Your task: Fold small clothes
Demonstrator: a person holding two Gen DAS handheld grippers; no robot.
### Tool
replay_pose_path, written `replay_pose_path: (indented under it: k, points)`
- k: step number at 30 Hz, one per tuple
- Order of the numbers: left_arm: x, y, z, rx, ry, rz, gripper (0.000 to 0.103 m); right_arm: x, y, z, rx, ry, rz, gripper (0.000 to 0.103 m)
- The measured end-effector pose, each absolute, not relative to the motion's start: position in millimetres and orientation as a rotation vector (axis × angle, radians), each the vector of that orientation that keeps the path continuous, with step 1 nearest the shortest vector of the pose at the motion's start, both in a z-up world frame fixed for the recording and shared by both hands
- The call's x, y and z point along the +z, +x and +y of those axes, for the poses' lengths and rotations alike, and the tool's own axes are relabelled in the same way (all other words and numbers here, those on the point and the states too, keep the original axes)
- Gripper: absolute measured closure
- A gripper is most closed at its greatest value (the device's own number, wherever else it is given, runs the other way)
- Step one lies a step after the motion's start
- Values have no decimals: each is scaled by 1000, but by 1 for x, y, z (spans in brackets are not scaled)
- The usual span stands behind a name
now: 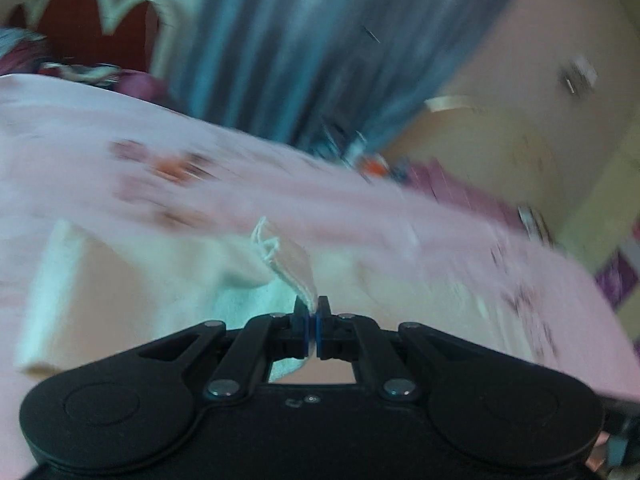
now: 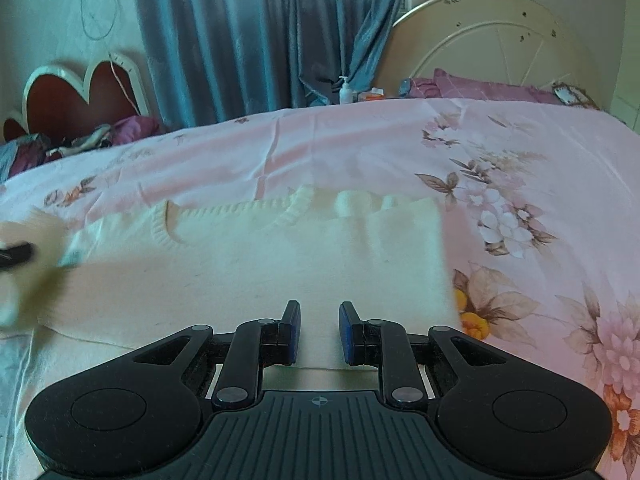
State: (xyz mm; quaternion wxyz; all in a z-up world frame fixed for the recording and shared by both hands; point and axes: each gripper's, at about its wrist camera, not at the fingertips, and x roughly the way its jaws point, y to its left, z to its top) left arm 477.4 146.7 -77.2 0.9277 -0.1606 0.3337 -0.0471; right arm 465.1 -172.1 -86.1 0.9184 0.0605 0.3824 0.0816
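A small cream knitted sweater (image 2: 280, 264) lies flat on the pink floral bedsheet (image 2: 360, 148), neck toward the far side, its right part folded in. My right gripper (image 2: 319, 334) is open and empty, just above the sweater's near hem. My left gripper (image 1: 312, 320) is shut on a cream edge of the sweater (image 1: 284, 256) and holds it lifted off the bed; that view is motion-blurred. The left gripper also shows as a dark blur in the right wrist view (image 2: 16, 254), at the sweater's left side.
A blue curtain (image 2: 248, 36) hangs behind the bed. A white metal headboard (image 2: 500, 40) and purple pillow (image 2: 488, 88) are far right. A lotion bottle (image 2: 345, 90) stands by the curtain. A heart-shaped headboard (image 2: 80, 92) with piled clothes is far left.
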Motion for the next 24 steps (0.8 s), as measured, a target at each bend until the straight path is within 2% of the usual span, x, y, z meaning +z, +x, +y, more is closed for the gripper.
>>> replay_pose_path:
  k: [6, 7, 8, 9, 10, 11, 12, 13, 16, 18, 23, 24]
  points:
    - [-108, 496, 70, -206, -230, 785, 98, -85, 459, -201, 163, 181, 789, 82]
    - [-113, 497, 61, -222, -215, 806, 83, -86, 459, -205, 166, 192, 793, 82]
    - [-119, 498, 53, -232, -206, 820, 72, -86, 459, -207, 164, 195, 794, 82]
    - [-121, 494, 47, -241, -194, 803, 67, -86, 459, -208, 158, 193, 792, 82]
    - [-120, 492, 44, -252, -184, 792, 58, -85, 459, -210, 158, 193, 791, 82]
    - [-116, 484, 41, -256, -182, 785, 54, -85, 459, -210, 167, 201, 787, 63]
    - [-112, 477, 44, -248, -180, 774, 54, -83, 458, -211, 182, 214, 769, 33]
    - [-108, 474, 45, -230, -178, 763, 53, -80, 457, -209, 207, 222, 744, 30]
    - [-91, 444, 72, -118, -180, 707, 53, -78, 462, -196, 316, 259, 746, 31]
    - [-86, 423, 99, -17, -187, 696, 53, -81, 467, -184, 375, 287, 765, 44]
    - [-96, 405, 158, 119, -237, 757, 53, -101, 487, -155, 451, 388, 844, 49]
    - [-100, 407, 165, 127, -253, 772, 53, -104, 491, -150, 462, 395, 859, 54]
